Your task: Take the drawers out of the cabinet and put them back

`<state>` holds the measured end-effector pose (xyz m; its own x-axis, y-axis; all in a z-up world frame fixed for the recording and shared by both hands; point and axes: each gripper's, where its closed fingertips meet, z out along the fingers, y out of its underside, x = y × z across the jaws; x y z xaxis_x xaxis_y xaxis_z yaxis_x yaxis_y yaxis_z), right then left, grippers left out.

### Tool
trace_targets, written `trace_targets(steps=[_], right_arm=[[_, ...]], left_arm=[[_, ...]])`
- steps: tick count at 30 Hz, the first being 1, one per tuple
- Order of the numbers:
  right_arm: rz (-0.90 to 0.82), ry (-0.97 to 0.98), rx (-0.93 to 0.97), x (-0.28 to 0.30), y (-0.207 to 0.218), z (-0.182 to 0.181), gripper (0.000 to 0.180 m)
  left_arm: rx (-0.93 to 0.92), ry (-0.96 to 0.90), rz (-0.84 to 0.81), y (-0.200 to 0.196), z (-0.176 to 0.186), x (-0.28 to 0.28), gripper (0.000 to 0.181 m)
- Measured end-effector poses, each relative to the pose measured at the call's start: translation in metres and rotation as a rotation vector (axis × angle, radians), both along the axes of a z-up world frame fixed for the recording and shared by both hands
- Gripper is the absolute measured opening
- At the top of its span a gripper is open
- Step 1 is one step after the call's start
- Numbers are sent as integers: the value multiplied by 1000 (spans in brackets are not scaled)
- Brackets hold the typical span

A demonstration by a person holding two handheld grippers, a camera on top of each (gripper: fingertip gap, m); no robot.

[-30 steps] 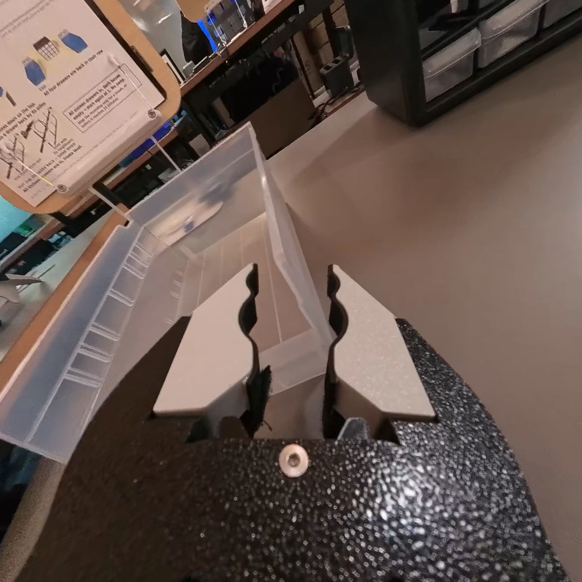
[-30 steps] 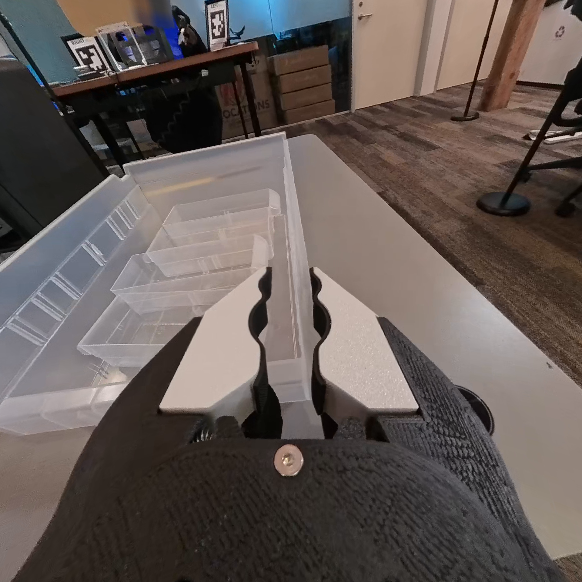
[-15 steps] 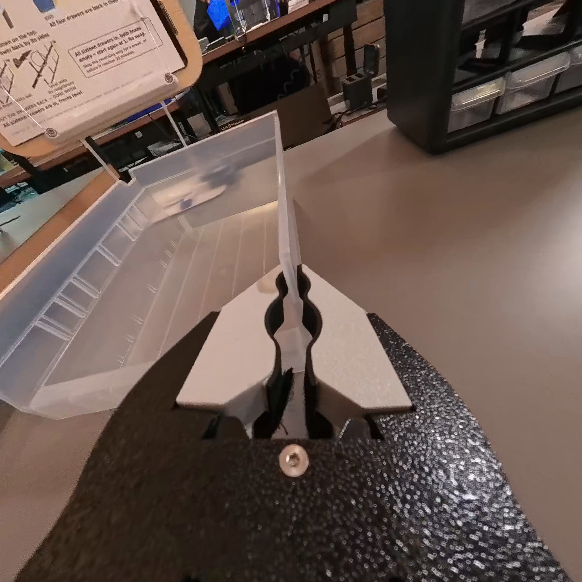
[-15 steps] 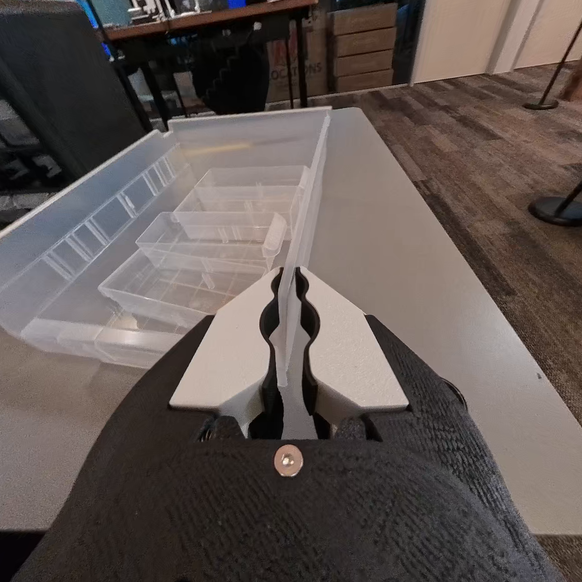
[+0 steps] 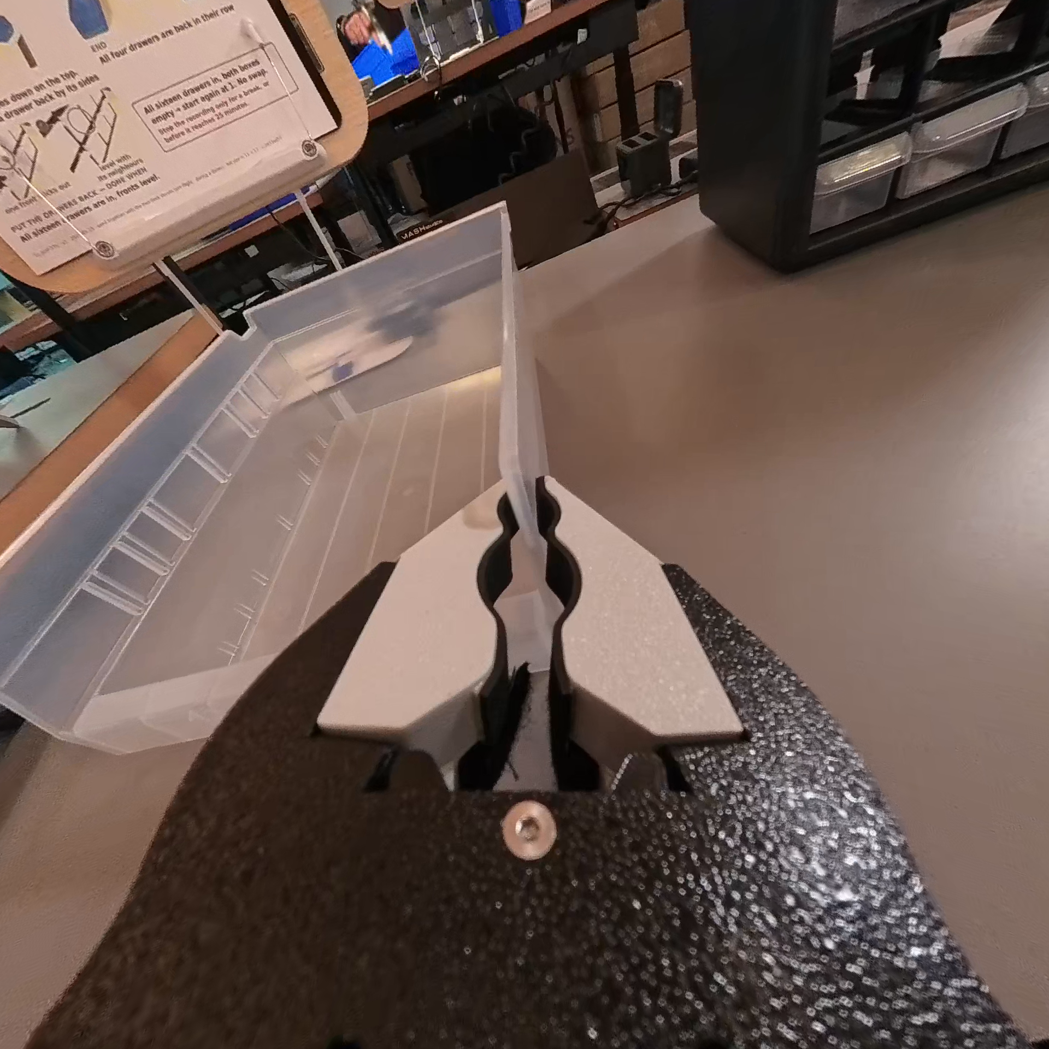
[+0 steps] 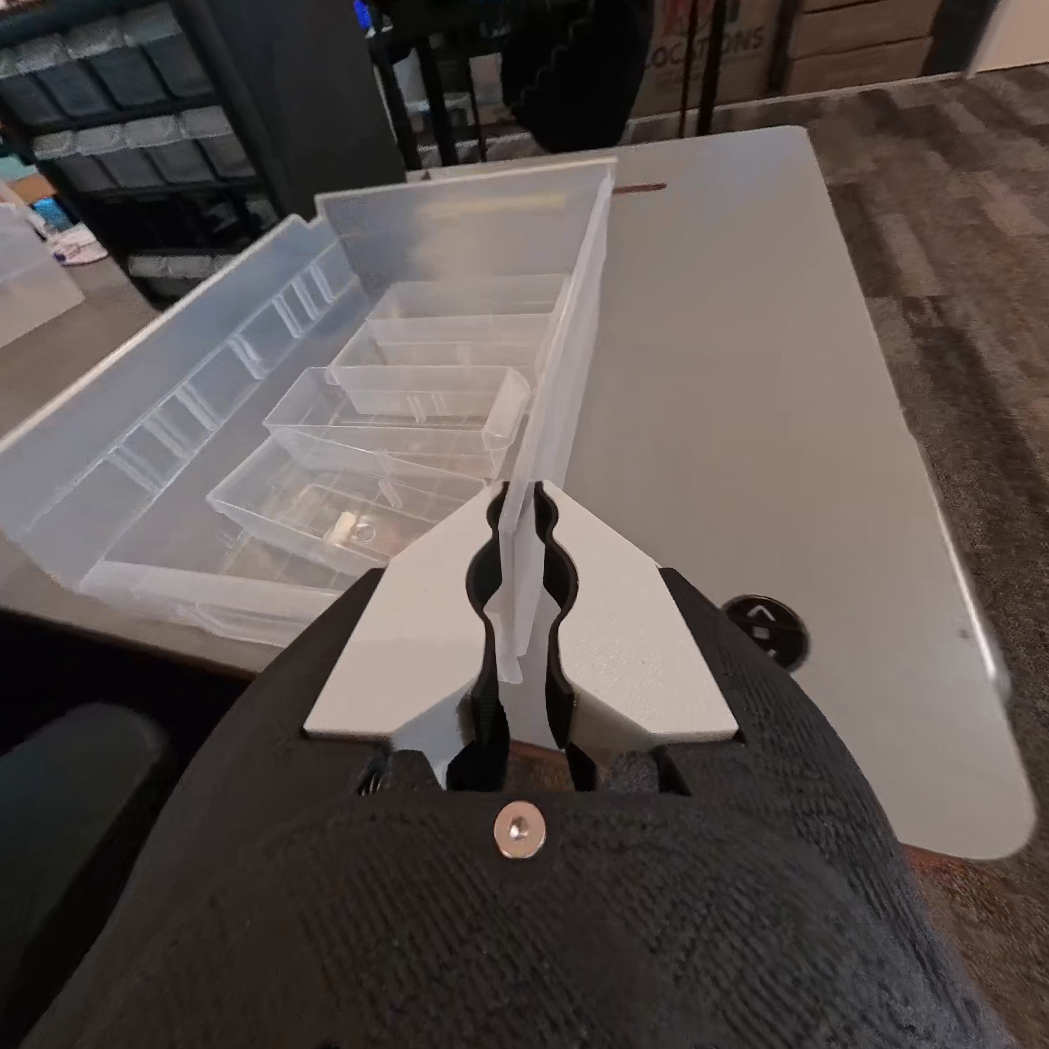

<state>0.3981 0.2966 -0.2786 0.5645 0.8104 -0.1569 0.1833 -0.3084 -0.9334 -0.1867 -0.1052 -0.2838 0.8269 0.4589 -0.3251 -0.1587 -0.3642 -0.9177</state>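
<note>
My left gripper (image 5: pixel 525 499) is shut on the right wall (image 5: pixel 513 369) of an empty translucent bin (image 5: pixel 142 454) on the beige table. My right gripper (image 6: pixel 519 491) is shut on the right wall (image 6: pixel 579 318) of a second translucent bin (image 6: pixel 142 431). That bin holds several small clear drawers (image 6: pixel 397 420), lying crosswise and partly overlapping. The black cabinet (image 5: pixel 766 142) stands at the far right of the left wrist view, with clear drawers (image 5: pixel 857 170) in its slots. It shows dark and blurred in the right wrist view (image 6: pixel 295 85).
An instruction board (image 5: pixel 170 113) hangs above the empty bin. In the right wrist view a black round disc (image 6: pixel 763 627) lies on the table, near its right edge (image 6: pixel 965 596). The corner of another translucent bin (image 6: pixel 28 272) shows at far left. Carpet lies beyond.
Both grippers went from open astride the bin walls to shut on them. The right wrist view then drew back and swung left, and the bin of drawers now reaches the table's front edge.
</note>
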Motion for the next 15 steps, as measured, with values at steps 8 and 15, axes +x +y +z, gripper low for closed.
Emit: trace_targets(steps=[8,15], right_arm=[[236,-33,-47,23,25,-2,2],[503,14,-141,3,40,-1,4]], left_arm=[[-33,63,11,2,-1,0,4],[21,9,17,4,-1,-3,2]])
